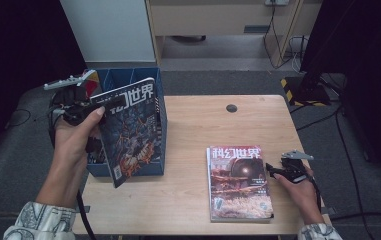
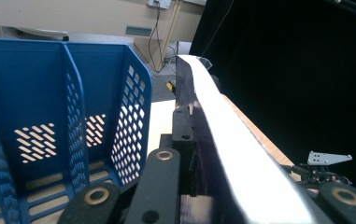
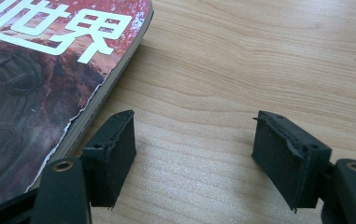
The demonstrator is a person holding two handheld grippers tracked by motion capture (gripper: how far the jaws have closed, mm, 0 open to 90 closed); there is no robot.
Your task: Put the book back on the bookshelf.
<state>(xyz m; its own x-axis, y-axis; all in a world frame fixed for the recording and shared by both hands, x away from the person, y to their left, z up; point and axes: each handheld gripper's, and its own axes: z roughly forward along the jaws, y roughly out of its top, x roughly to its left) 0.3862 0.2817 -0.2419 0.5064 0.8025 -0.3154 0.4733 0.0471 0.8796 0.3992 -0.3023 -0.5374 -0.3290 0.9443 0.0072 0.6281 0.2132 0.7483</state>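
Held magazine [image 1: 128, 131]: dark blue cover with white title characters and orange-lit artwork, clamped near its top left edge in the left gripper [image 1: 99, 111], hanging tilted, lower corner toward the table edge. Seen edge-on in the left gripper view [image 2: 227, 149], just right of the blue file rack [image 2: 49, 121]. Second magazine [image 1: 239, 182]: red-brown cover, same white title, flat on the table, its worn right edge just left of the right gripper [image 3: 194, 154], whose jaws stand apart over bare wood.

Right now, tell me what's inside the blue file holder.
The blue file holder's compartments facing the left gripper view look empty. In the high view, the raised magazine in the left gripper covers its front part.
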